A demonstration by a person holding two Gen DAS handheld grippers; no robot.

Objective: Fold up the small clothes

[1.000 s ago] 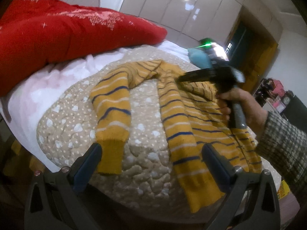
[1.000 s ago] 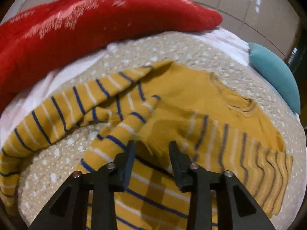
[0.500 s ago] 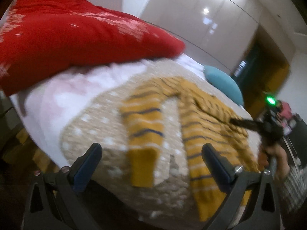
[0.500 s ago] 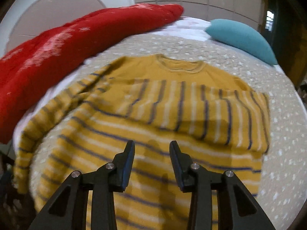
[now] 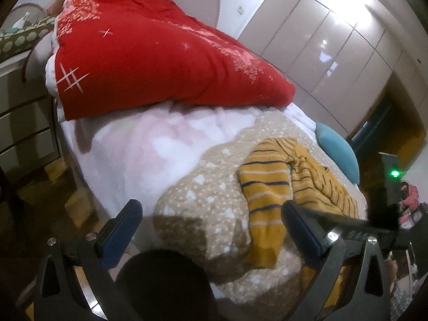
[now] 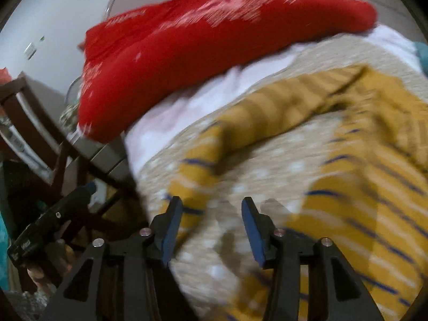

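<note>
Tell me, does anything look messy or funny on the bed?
Yes. The yellow striped sweater isn't flat: one sleeve droops over the edge of the bed, and the body looks bunched up. Both grippers are open, holding nothing.

A mustard-yellow sweater (image 5: 270, 187) with thin navy and white stripes lies on a beige bedspread (image 5: 203, 187) dotted with small white shapes. Beside it is a pale pink and white fleecy blanket (image 5: 149, 149). Above sits a bright red quilt (image 5: 149, 61) with white stitched marks. A teal cushion (image 5: 339, 155) rests further along. Both grippers are black with blue finger pads (image 6: 171, 227).
</note>
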